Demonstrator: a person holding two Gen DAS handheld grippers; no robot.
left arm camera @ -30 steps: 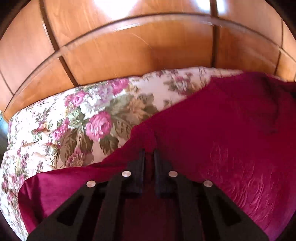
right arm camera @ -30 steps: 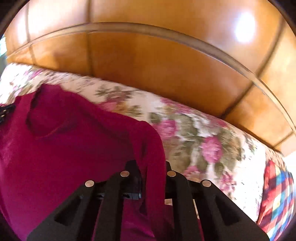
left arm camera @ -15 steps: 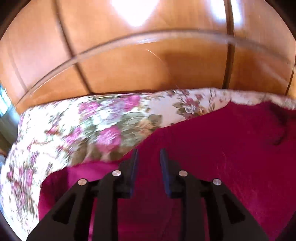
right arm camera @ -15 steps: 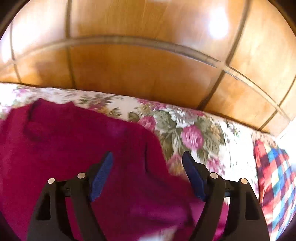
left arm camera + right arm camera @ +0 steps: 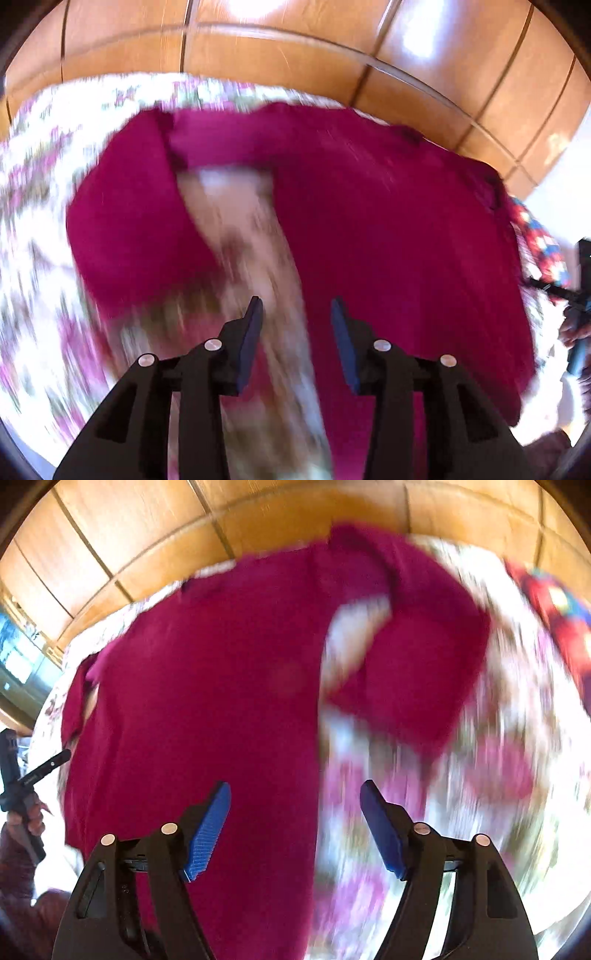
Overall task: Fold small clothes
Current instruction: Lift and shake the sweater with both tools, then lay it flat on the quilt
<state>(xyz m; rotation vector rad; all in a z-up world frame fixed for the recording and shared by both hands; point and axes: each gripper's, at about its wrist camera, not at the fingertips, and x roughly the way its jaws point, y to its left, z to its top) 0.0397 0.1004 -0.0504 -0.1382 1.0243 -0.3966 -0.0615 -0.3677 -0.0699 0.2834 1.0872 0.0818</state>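
Left gripper (image 5: pixel 297 314): jaws parted, nothing between the blue pads (image 5: pixel 249 341); raised, pointing forward and down.
Right gripper (image 5: pixel 295 801): jaws spread wider, empty; also raised.
Hand (image 5: pixel 26 818): seen at the right gripper's far left, wrapped round the other gripper's handle.

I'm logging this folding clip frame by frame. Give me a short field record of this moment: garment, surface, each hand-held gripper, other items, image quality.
garment: magenta top spread flat, both sleeves out to the sides
surface: floral bedspread
left hand-held gripper: open, empty, above the top's edge
right hand-held gripper: open, empty, above the top's edge
other items: checked cloth beside the top; wood panelling behind
image quality: motion blur in both views
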